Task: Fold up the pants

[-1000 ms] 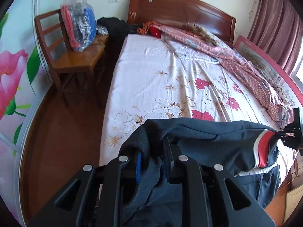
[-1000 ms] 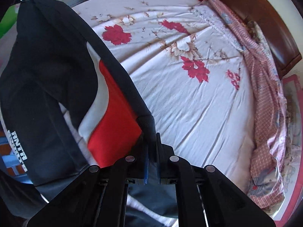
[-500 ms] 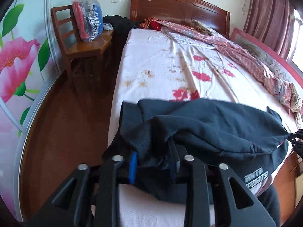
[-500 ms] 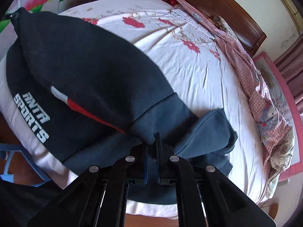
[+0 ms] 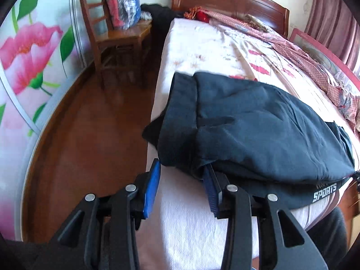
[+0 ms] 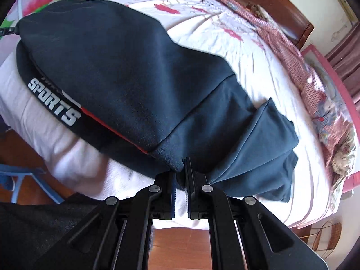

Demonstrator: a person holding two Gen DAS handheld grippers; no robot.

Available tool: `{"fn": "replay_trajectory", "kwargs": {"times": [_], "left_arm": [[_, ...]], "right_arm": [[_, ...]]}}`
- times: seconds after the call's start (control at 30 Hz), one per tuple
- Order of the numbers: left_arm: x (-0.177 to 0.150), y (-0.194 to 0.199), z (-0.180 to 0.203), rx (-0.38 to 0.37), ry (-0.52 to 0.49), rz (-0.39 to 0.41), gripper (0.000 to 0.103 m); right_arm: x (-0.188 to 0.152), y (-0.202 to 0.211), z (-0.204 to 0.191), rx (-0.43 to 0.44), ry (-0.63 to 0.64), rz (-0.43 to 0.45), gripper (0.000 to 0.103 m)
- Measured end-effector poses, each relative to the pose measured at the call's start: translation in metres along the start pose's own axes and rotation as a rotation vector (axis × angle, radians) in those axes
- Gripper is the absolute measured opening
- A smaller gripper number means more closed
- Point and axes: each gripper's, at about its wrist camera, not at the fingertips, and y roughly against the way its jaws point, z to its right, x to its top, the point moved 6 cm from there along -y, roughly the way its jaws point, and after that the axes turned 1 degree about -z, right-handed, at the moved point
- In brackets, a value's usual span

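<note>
Lying doubled over across the bed's (image 5: 193, 220) near edge, the pants (image 5: 258, 130) run left to right; left gripper (image 5: 183, 181) spread wide at their left corner; right gripper (image 6: 179, 175) narrowly pinching the right-hand fold.

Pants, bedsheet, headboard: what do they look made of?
Pants: dark navy knit, likely fleece or sweatshirt jersey; matte, slightly fuzzy surface, soft folds, printed white lettering.
Bedsheet: thin woven fabric, probably cotton; matte, fine creases, printed red flowers.
Headboard: reddish-brown wood, or possibly veneer; glossy varnish with highlights and carved curves.
</note>
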Motion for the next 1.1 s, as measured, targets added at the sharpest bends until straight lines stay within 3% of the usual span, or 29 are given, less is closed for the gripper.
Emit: {"fn": "replay_trajectory", "kwargs": {"times": [0.17, 0.27, 0.3, 0.33, 0.4, 0.43, 0.47, 0.53, 0.57, 0.63, 0.7, 0.77, 0.9, 1.03, 1.07, 1.1], "left_arm": [[-0.017, -0.002, 0.001, 0.052, -0.059, -0.042, 0.038], [-0.03, 0.001, -0.007, 0.13, -0.081, -0.102, 0.037], [-0.032, 0.006, -0.009, 0.141, -0.087, -0.111, 0.037], [-0.031, 0.014, -0.01, 0.163, -0.107, -0.099, 0.038], [-0.023, 0.031, -0.006, 0.231, -0.178, -0.064, 0.057], [-0.014, 0.042, 0.0, 0.238, -0.199, -0.037, 0.061], [-0.003, 0.054, 0.01, 0.231, -0.212, 0.003, 0.063], [0.017, 0.066, 0.03, 0.2, -0.227, 0.051, 0.073], [0.026, 0.068, 0.042, 0.192, -0.232, 0.064, 0.086], [0.045, 0.073, 0.079, 0.147, -0.243, 0.099, 0.089], [0.052, 0.074, 0.106, 0.093, -0.247, 0.103, 0.095], [0.058, 0.073, 0.141, 0.01, -0.245, 0.11, 0.095], [0.056, 0.064, 0.197, -0.126, -0.269, 0.063, 0.095], [0.049, 0.059, 0.23, -0.178, -0.329, 0.029, 0.095], [0.048, 0.059, 0.234, -0.181, -0.344, 0.03, 0.095], [0.046, 0.059, 0.238, -0.181, -0.355, 0.026, 0.095]], "right_arm": [[-0.009, -0.015, -0.007, -0.025, -0.01, -0.022, 0.009], [-0.011, -0.014, -0.012, -0.022, -0.018, -0.064, 0.028], [-0.009, -0.005, -0.012, 0.013, -0.052, -0.055, 0.046], [-0.006, 0.005, -0.008, 0.038, -0.088, -0.041, 0.049], [0.002, 0.029, 0.002, 0.02, -0.146, 0.006, 0.049], [0.007, 0.039, 0.011, 0.015, -0.183, 0.025, 0.049], [0.015, 0.048, 0.027, -0.017, -0.237, 0.047, 0.049], [0.029, 0.054, 0.057, -0.118, -0.311, 0.075, 0.063], [0.038, 0.051, 0.075, -0.185, -0.361, 0.088, 0.066], [0.053, 0.032, 0.103, -0.338, -0.431, 0.066, 0.067], [0.066, 0.011, 0.119, -0.417, -0.495, 0.058, 0.067], [0.084, -0.02, 0.128, -0.52, -0.504, -0.015, 0.067], [0.111, -0.08, 0.141, -0.579, -0.503, -0.14, 0.067], [0.108, -0.12, 0.154, -0.561, -0.535, -0.282, 0.066], [0.101, -0.125, 0.162, -0.538, -0.567, -0.289, 0.062], [0.097, -0.127, 0.169, -0.524, -0.591, -0.293, 0.046]]}}
